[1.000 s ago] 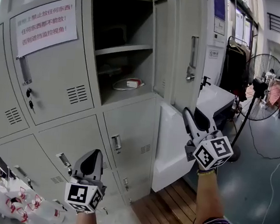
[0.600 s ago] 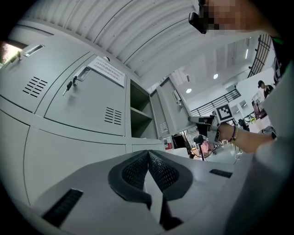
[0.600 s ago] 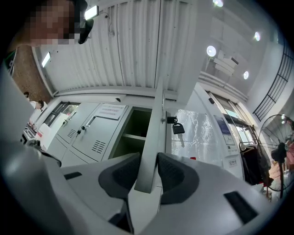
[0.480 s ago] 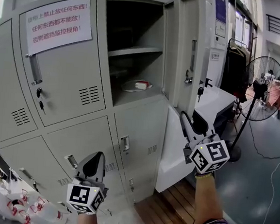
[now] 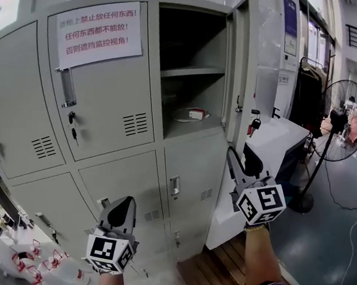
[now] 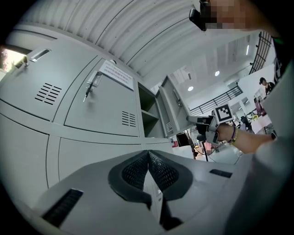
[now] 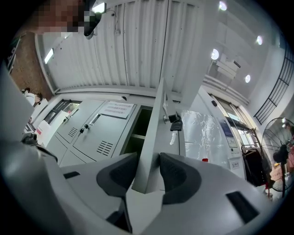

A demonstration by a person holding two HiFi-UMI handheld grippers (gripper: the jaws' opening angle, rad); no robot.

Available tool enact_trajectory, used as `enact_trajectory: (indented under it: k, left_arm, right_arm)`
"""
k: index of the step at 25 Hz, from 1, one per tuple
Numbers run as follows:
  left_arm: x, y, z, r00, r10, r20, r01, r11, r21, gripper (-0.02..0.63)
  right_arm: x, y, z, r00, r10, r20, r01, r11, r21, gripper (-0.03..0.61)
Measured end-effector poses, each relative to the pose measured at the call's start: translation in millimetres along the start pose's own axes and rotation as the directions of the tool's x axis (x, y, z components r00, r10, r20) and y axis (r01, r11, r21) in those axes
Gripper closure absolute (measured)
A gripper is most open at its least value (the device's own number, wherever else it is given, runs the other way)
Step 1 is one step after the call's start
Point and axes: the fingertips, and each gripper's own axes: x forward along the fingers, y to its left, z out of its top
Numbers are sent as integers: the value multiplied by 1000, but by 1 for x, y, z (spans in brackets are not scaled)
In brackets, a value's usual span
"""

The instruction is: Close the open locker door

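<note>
The open locker door [image 5: 244,70] stands out from the top-right compartment [image 5: 192,59], nearly edge-on in the head view, with a lock and keys [image 5: 255,122] hanging on its outer face. My right gripper [image 5: 230,154] points up at the door's lower edge. In the right gripper view the door's edge [image 7: 154,133] stands between the opening jaws of the right gripper [image 7: 148,158], and a sliver of space shows beside the pads. My left gripper [image 5: 125,203] is low, in front of the lower lockers, and the left gripper [image 6: 148,153] is shut with nothing in it.
A white dish with a small red box [image 5: 190,114] lies on the compartment floor. A paper notice [image 5: 103,27] hangs on the neighbouring door. Right of the lockers are a white table [image 5: 275,138], hanging clothes [image 5: 307,88] and a standing fan [image 5: 346,104]. White bags [image 5: 13,258] lie at the bottom left.
The head view has swung, so the lockers sit further right and the door looks more edge-on. The right gripper stays at the door's lower edge. The left gripper has barely moved.
</note>
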Motion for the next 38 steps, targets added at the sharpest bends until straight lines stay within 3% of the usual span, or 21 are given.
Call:
enact_trajectory:
  k: [21, 38]
  left_arm:
    - [-35, 54, -6, 994, 112, 5, -112, 993, -38, 592]
    - [-53, 82, -6, 983, 183, 4, -183, 983, -16, 591]
  right_arm:
    - [40, 61, -9, 994, 112, -11, -111, 994, 20, 434]
    - [73, 90, -22, 983, 181, -16, -180, 982, 55, 456]
